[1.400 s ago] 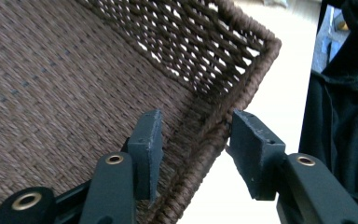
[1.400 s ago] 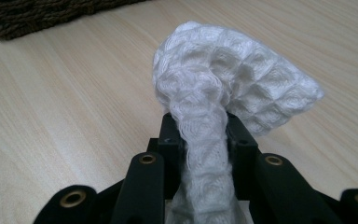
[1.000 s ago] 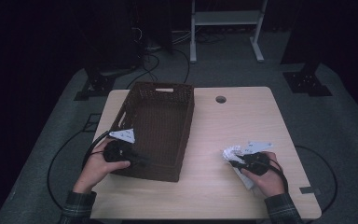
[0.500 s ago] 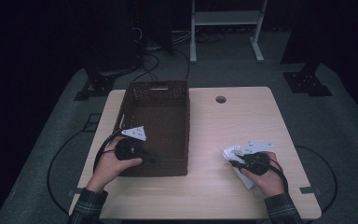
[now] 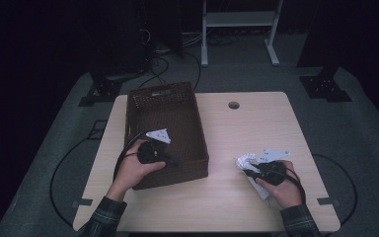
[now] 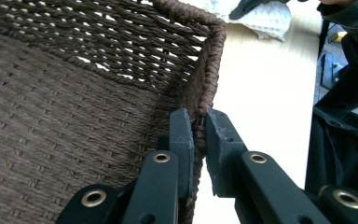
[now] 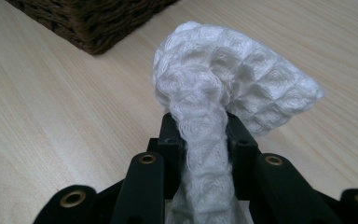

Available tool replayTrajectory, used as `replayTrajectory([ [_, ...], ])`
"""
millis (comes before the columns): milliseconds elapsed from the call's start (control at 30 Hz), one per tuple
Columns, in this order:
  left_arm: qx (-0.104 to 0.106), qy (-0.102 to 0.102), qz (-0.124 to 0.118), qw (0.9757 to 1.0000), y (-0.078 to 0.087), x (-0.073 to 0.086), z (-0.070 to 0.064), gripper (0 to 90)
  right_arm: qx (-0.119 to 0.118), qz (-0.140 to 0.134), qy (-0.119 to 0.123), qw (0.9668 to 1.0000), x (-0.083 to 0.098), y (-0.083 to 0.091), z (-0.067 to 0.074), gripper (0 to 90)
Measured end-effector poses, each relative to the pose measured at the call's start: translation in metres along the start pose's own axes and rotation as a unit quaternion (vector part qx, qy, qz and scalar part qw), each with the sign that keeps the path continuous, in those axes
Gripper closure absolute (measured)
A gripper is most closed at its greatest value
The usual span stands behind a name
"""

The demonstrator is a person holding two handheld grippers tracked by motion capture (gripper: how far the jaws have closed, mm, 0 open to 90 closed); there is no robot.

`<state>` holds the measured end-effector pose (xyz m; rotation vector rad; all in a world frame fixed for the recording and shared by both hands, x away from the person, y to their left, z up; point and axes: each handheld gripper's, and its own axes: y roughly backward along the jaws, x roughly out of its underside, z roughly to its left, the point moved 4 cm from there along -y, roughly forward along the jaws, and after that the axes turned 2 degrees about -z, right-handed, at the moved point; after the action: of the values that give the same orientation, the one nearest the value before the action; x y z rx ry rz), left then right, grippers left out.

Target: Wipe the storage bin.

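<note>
A brown woven basket (image 5: 177,118) stands on the left half of the light wooden table (image 5: 246,128). My left gripper (image 5: 174,160) reaches over its near right part. In the left gripper view its jaws have just been closing and are shut on the basket's wall (image 6: 121,112), close to a corner, with the rim between the pads of the left gripper (image 6: 199,127). At the table's near right, my right gripper (image 5: 247,171) is shut on a crumpled white waffle cloth (image 5: 246,160). The cloth (image 7: 223,88) bulges up above the right gripper (image 7: 205,135).
A round cable hole (image 5: 234,105) sits near the table's far edge. Behind the table stand a white frame (image 5: 237,19) and black stand feet (image 5: 325,86), with cables on the grey floor (image 5: 158,59). Bare tabletop lies between the basket and the cloth.
The left hand has moved right along the basket's near part. The basket has swung round, its far end going left and its near end right. The right hand and cloth stayed put.
</note>
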<state>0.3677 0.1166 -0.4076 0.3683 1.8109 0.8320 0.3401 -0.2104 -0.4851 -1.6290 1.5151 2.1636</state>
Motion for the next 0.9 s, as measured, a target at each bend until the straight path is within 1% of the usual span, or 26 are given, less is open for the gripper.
replayTrajectory([
  [133,-0.003,-0.003,0.006,1.0,-0.007,-0.008,0.0,81.5,0.001,0.001,0.0,1.0,0.0,0.0,0.0,71.9],
  [200,-0.003,-0.001,0.006,1.0,-0.012,-0.013,0.001,81.7,0.001,0.002,0.0,1.0,0.0,0.0,0.0,72.0],
  [233,-0.002,-0.004,0.008,1.0,-0.014,-0.015,0.001,81.7,0.001,0.001,0.0,1.0,0.0,0.0,-0.001,71.9],
  [300,0.0,-0.004,0.008,1.0,-0.019,-0.02,0.002,81.8,0.002,0.0,-0.005,1.0,0.0,0.0,0.0,72.0],
  [400,-0.001,-0.006,0.009,0.9999,-0.026,-0.027,0.002,81.7,0.001,0.001,-0.003,1.0,0.0,0.0,0.0,72.0],
  [533,-0.003,-0.006,0.006,1.0,-0.037,-0.036,0.002,81.7,0.001,0.001,-0.002,1.0,0.001,0.0,-0.001,72.0],
  [733,-0.004,-0.013,0.003,0.9999,-0.051,-0.048,-0.001,81.2,0.001,0.001,-0.002,1.0,0.001,0.0,-0.002,72.0],
  [833,-0.006,-0.014,-0.002,0.9999,-0.054,-0.051,-0.001,80.6,0.003,-0.001,-0.002,1.0,0.001,0.0,-0.003,72.0],
  [900,-0.007,-0.015,-0.005,0.9999,-0.053,-0.051,-0.001,79.1,0.003,-0.002,-0.002,1.0,0.002,0.001,-0.004,72.0],
])
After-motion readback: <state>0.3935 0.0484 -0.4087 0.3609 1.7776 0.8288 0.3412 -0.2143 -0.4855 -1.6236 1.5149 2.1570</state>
